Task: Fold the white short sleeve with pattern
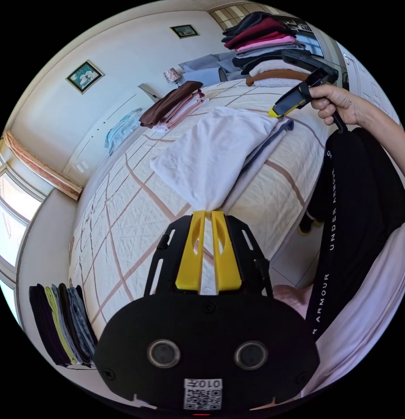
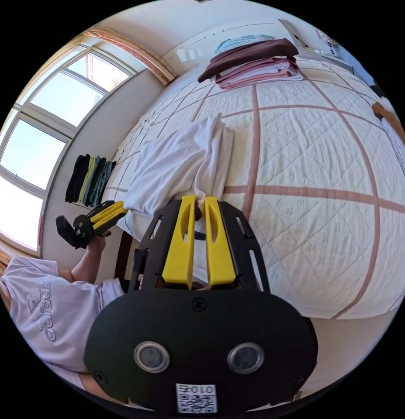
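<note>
The white short sleeve point(image 1: 211, 152) is lying partly on the near side of the quilted bed point(image 1: 123, 218), stretched between the two tongs with its bulk sagging onto the cover. In the left gripper view the left tongs point(image 1: 209, 212) are pinching a gathered corner of the cloth, the yellow jaws almost together with white fabric bunched at their tips. The right tongs point(image 2: 196, 199) are likewise nearly closed on an edge of the garment point(image 2: 180, 166), and they are showing too at the far right of the left gripper view point(image 1: 275, 112), held in the person's hand point(image 1: 337, 102), biting the other end.

The shirt is looking light, thin and limp: it is draping and wrinkling wherever it is unsupported, so it is likely to slump or slide if only a small tuck is held. Holding it at opposite corners or hem ends, with a fair fold of cloth inside each pair of jaws, seems the safest grip. No pattern is visible on the side facing up.

Folded stacks point(image 1: 174, 104) are sitting farther along the bed.
</note>
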